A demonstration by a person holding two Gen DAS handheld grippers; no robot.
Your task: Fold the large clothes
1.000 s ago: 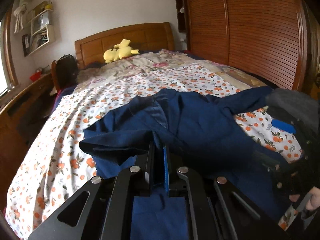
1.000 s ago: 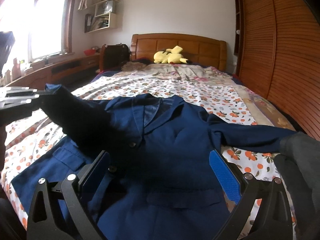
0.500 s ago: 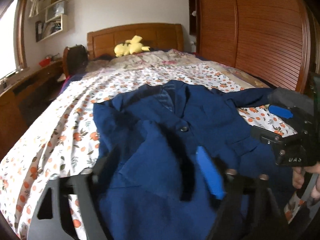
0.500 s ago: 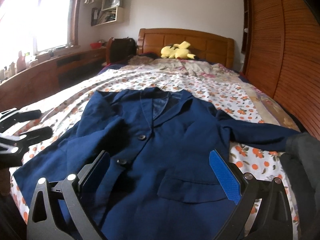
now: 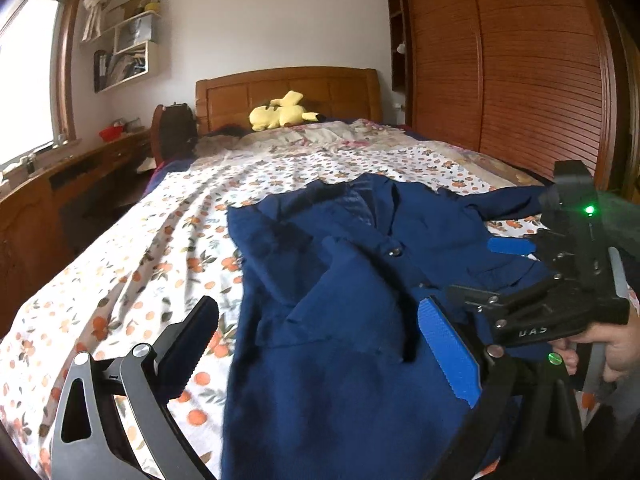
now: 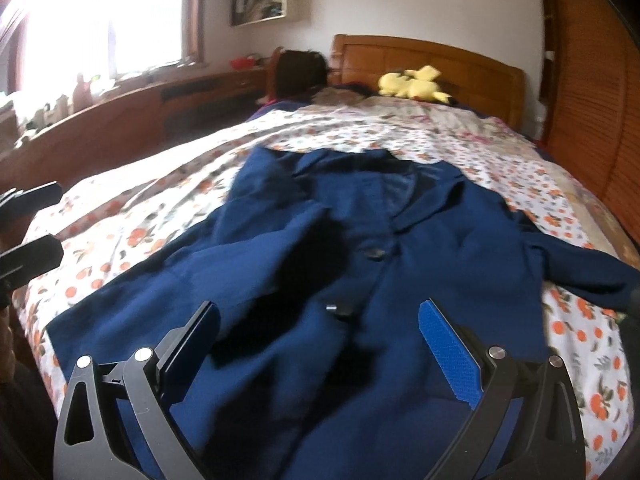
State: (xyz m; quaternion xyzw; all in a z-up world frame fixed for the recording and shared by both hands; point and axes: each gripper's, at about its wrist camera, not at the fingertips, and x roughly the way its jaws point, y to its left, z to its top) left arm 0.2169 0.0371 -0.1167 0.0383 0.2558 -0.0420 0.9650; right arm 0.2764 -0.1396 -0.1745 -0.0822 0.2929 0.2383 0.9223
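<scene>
While both hand-held grippers gape empty, the jacket (image 6: pixel 360 280) lies lengthwise, collar toward the headboard (image 6: pixel 432 60)

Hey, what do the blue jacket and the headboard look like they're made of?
The jacket looks like a matte woven suit fabric, maybe wool or a blend: it drapes in soft folds, with a lapel collar and dark buttons. The headboard looks like varnished wood: orange-brown panels with a slight sheen, though whether it is solid wood or veneer cannot be told.

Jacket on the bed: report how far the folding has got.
Done: the jacket lies face up on the bed, one sleeve folded across its front. In hand: nothing; both hand-held grippers, left and right, are open. Left: the other sleeve, then the body.
</scene>
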